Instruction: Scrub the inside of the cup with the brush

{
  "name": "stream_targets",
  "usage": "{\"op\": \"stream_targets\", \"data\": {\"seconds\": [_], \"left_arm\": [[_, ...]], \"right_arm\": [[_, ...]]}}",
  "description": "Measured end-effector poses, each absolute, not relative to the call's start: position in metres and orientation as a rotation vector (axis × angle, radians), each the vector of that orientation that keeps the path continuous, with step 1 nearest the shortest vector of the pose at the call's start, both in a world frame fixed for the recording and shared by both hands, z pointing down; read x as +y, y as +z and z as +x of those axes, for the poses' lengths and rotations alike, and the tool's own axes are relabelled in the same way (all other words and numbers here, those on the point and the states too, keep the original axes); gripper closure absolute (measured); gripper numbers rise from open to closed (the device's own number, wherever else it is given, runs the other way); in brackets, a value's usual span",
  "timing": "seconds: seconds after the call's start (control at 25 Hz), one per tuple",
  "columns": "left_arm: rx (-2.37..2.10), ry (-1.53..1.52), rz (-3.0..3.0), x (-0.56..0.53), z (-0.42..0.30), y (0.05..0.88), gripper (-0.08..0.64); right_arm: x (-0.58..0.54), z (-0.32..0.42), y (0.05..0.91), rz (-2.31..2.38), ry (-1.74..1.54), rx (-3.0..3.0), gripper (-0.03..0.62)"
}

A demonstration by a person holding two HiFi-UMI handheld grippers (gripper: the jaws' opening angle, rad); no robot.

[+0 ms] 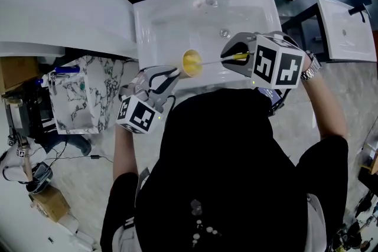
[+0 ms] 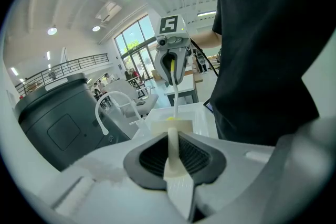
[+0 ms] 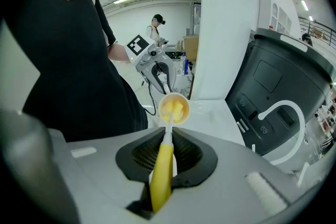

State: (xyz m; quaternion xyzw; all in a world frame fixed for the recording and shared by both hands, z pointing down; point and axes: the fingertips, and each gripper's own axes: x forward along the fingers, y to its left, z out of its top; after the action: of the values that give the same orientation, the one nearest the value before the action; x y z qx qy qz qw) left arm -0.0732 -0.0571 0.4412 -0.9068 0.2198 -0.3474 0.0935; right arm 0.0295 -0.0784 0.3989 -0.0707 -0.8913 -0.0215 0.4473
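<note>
Scrubbing itself looks to be the step in hand here: the cup (image 1: 192,62) is held on its side over the white sink (image 1: 171,20), mouth turned toward the right gripper (image 1: 228,56). The brush (image 3: 161,170) is poked into it, with its head seen sitting inside the yellow interior in the right gripper view. Next up, the head probably needs to be worked round the wall and down to the bottom, with the cup held steady and maybe turned a bit. The right gripper's 2 jaws are pressed together on the brush's yellow handle. The left gripper (image 1: 173,73) is closed down to a narrow gap on the cup. What's pinched looks like its thin wall or rim, though that can't be said for sure, since only a pale edge-on strip is shown in its own view.
</note>
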Motion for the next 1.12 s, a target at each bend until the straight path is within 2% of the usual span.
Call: {"op": "stream_targets", "data": {"seconds": [0.76, 1.12], "left_arm": [[0.627, -1.061, -2.678, -0.061, -0.072, 0.449, 0.511], [0.671, -1.061, -2.676, -0.067, -0.093, 0.447, 0.51]], "right_arm": [[-0.09, 0.021, 0.397, -0.17, -0.066, -2.236, 0.552], [-0.098, 0.01, 0.401, -0.166, -0.074, -2.214, 0.552]]}}
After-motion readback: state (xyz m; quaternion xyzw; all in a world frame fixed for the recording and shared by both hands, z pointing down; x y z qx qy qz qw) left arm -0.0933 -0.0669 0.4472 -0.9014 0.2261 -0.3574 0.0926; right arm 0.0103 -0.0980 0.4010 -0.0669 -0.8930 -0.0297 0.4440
